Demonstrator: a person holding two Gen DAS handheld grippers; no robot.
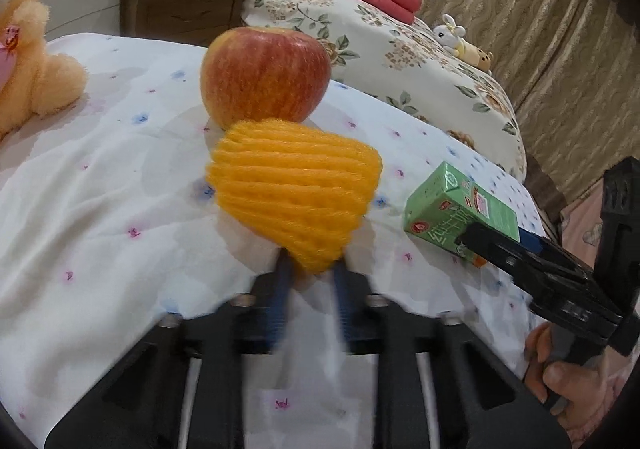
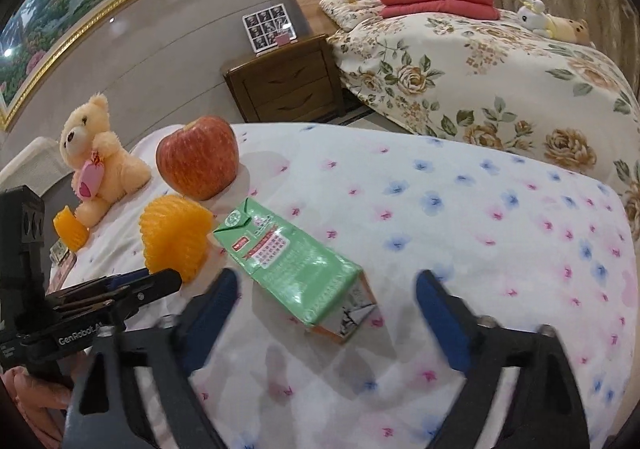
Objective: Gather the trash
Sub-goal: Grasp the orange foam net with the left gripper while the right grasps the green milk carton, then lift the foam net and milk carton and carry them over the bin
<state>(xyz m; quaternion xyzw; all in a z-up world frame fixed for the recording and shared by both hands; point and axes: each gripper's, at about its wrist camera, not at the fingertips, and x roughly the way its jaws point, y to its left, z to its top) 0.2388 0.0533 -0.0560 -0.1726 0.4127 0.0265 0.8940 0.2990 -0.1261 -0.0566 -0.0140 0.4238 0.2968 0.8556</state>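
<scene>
Two trash items are in play on the flower-print bed: an orange foam fruit net and a green drink carton. Your left tongs are clamped on the net's lower tip, blue pads nearly together with the foam pinched between them. The net sits just in front of the red apple, touching or almost touching it; can't tell which. Your right tongs stand apart, one blue finger on either side of the carton's near end, pads not pressing it in the right wrist view. The carton lies flat on its side, angled, its far end near the net. A second piece of orange foam net sits beside the teddy bear at the bed's left edge. Your hand shows under the right tool's handle. Beyond: wooden nightstand, a second bed with floral cover.
</scene>
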